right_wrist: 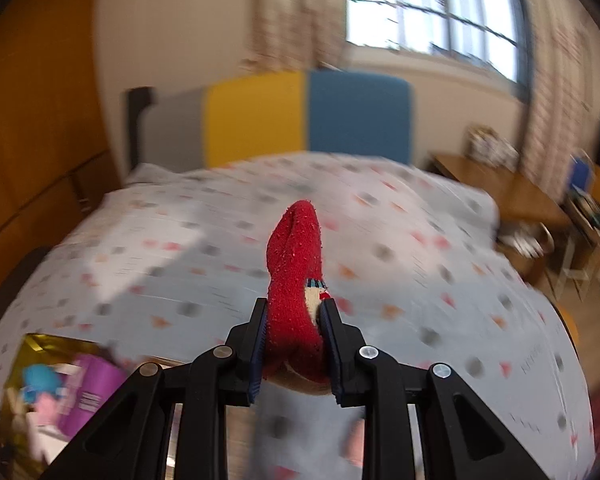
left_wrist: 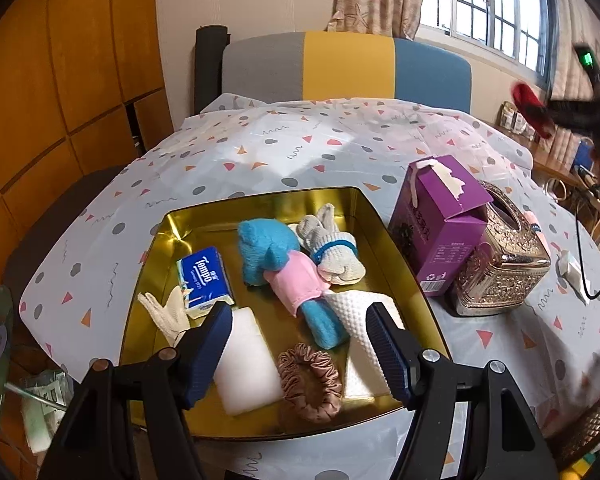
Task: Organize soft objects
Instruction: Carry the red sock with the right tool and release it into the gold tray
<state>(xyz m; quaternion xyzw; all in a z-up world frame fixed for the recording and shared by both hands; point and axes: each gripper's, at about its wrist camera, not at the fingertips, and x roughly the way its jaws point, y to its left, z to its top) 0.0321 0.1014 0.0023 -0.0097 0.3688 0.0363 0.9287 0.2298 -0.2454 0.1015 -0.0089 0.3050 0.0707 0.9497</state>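
A gold tin tray (left_wrist: 168,224) on the table holds several soft things: a blue and pink plush (left_wrist: 276,268), a rolled white glove (left_wrist: 332,256), a Tempo tissue pack (left_wrist: 205,276), a white sponge (left_wrist: 246,364), a brown scrunchie (left_wrist: 310,384), a dimpled white cloth (left_wrist: 364,308) and a cream glove (left_wrist: 168,312). My left gripper (left_wrist: 300,316) hovers open over the tray's near side, nothing between its fingers. My right gripper (right_wrist: 294,340) is shut on a red sock (right_wrist: 296,264), held high above the table; it also shows blurred at the left wrist view's right edge, the red sock (left_wrist: 532,108) with it.
A purple carton (left_wrist: 440,216) and an ornate metallic tissue box (left_wrist: 504,268) stand right of the tray. A white charger with a black cable (left_wrist: 576,276) lies further right. A grey, yellow and blue chair back (left_wrist: 340,68) stands behind the table. The patterned tablecloth (left_wrist: 300,148) covers the table.
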